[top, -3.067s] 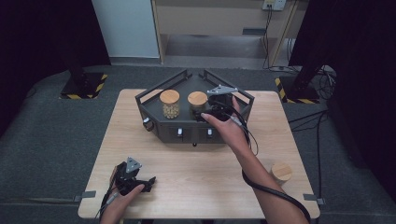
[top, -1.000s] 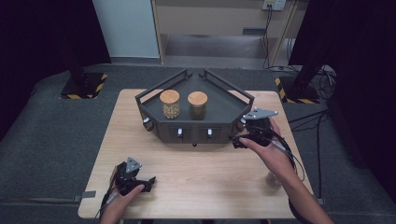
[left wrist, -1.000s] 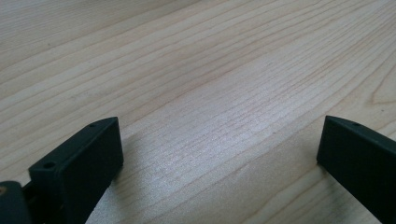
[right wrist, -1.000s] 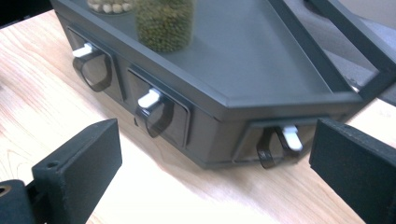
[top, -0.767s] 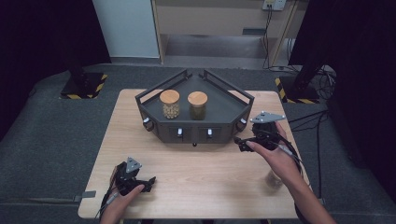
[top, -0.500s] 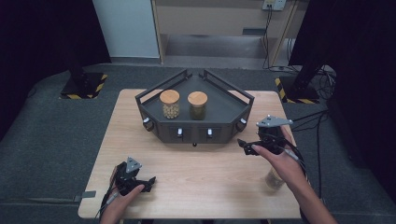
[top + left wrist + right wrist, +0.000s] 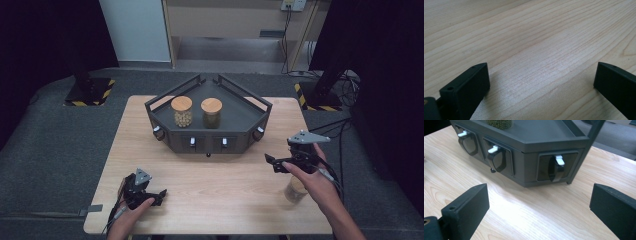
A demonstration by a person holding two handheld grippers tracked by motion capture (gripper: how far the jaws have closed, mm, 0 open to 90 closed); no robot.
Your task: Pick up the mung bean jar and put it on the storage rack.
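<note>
On the dark tray (image 7: 250, 117) two cork-lidded jars (image 7: 181, 111) stand side by side; a third jar (image 7: 295, 190) waits on the table beside the right hand. Both grippers, left gripper (image 7: 150, 192) and right gripper (image 7: 280, 164), are empty with jaws apart; judging from this, that jar is not yet placed.

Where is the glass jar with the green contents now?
In the high view, the glass jar with green contents stands on the dark tray stand, right of the jar with yellowish contents.

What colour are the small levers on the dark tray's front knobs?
White levers on the dark grey metal tray; the right gripper view shows them best.
</note>
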